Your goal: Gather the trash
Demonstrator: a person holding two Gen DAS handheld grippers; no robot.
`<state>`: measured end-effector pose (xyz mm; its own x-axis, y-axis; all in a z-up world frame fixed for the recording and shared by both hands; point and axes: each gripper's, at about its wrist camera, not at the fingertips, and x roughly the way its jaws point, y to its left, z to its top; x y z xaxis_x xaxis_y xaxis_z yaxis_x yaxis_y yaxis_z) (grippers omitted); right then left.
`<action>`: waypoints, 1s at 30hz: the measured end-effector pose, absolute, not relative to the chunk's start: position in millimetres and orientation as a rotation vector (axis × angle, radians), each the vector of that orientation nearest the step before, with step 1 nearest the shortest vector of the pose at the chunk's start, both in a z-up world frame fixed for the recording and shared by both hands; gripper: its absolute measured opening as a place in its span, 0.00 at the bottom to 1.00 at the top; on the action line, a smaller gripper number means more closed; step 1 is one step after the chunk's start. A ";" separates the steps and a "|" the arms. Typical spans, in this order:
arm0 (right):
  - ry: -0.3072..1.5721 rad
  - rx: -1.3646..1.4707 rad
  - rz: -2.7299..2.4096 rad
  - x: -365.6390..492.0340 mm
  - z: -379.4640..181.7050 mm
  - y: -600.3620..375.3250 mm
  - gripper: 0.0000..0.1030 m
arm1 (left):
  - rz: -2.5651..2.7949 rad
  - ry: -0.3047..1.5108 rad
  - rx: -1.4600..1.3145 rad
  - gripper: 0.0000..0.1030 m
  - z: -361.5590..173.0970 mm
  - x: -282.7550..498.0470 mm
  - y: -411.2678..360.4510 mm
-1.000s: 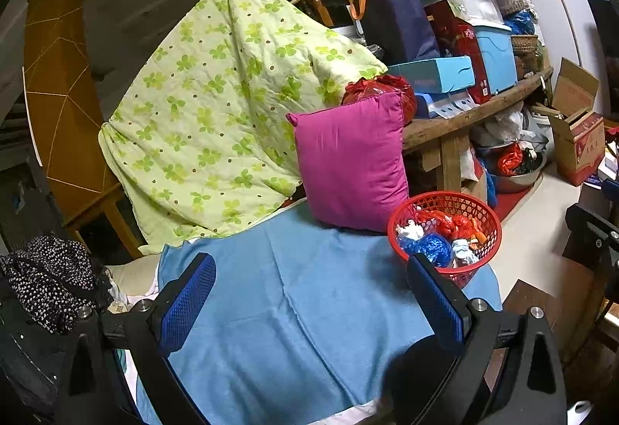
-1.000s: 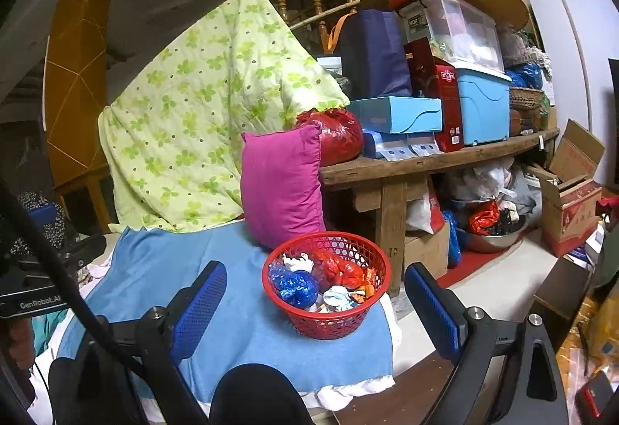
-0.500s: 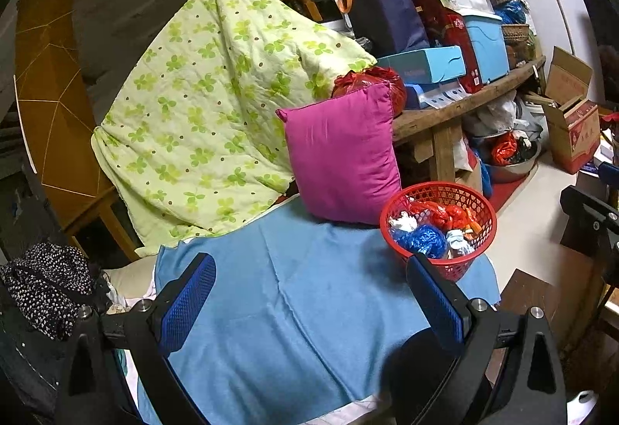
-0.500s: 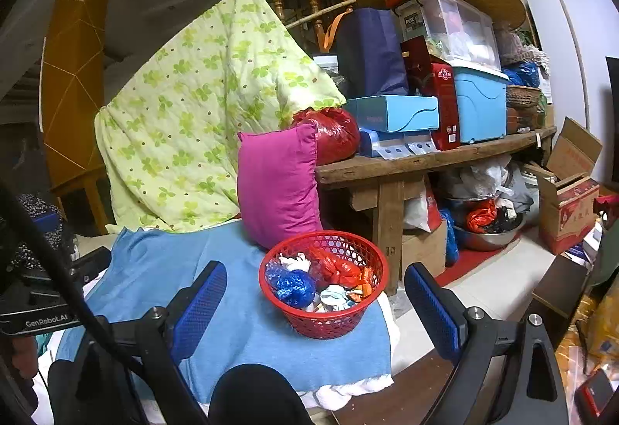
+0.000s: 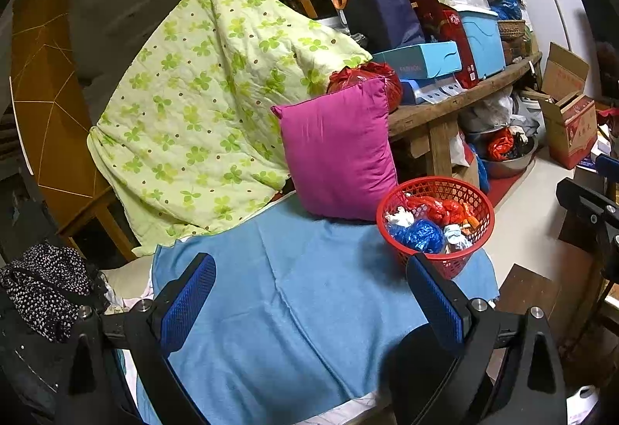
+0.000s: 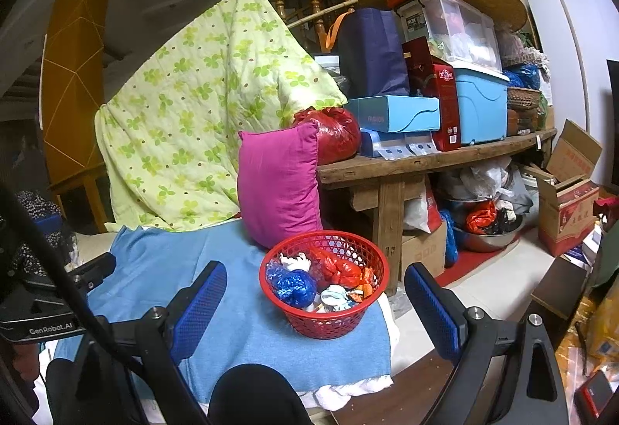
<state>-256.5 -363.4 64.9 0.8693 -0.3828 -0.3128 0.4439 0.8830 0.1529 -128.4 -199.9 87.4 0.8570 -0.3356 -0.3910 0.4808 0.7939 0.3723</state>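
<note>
Both tongs point(image 5: 309, 303) point(image 6: 315, 307) gape, empty; only right view shows red basket point(image 6: 324, 322) whole

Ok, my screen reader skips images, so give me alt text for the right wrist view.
A red basket of crumpled trash sits on a blue cloth between the open, empty right gripper jaws. A magenta pillow leans behind it.

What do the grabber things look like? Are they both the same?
Yes, they match. The left gripper and right gripper each have two flat fingers covered in bumpy bright-blue pads, on black frames with silver bolts. In the right view, a black cable crosses a black body printed "GenRobot.AI".
</note>
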 end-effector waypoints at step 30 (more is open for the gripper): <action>0.296 0.214 -0.432 -247.9 63.4 -361.4 0.92 | -0.447 0.334 0.478 0.96 81.1 -121.6 -193.8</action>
